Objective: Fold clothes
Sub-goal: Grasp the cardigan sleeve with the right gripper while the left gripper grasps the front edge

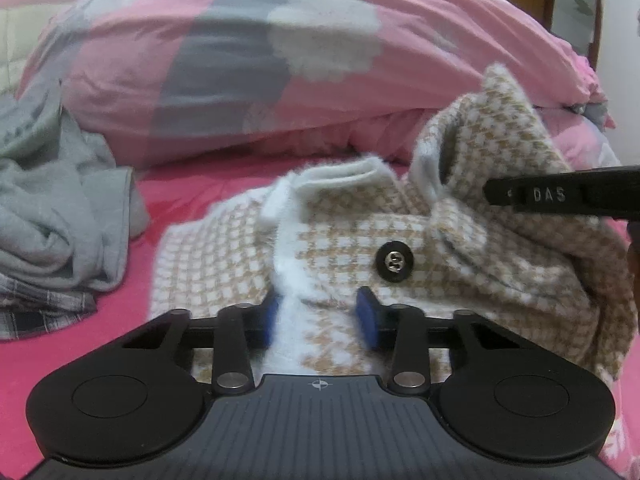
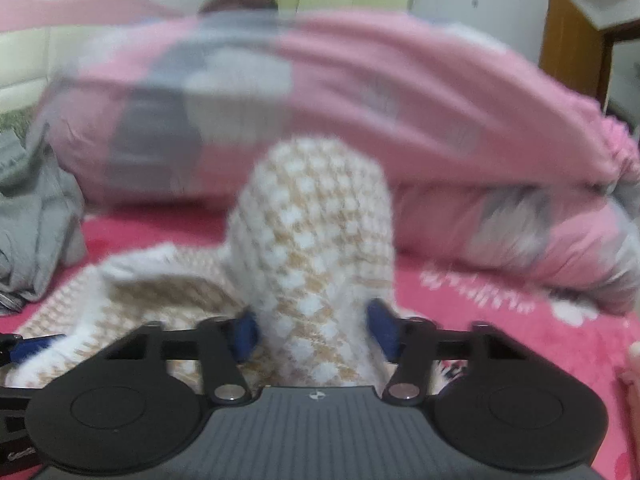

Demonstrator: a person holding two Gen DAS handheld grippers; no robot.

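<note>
a pink blanket is piled at the back of the bed. the checked jacket lies on the bed. both the left gripper and the right gripper squeeze its cloth.

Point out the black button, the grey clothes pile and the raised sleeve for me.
black button (image 1: 394,261): left wrist view, its metal centre.
grey clothes pile (image 1: 56,208): left wrist view, crumpled middle.
raised sleeve (image 2: 316,232): right wrist view, mid-sleeve.
</note>
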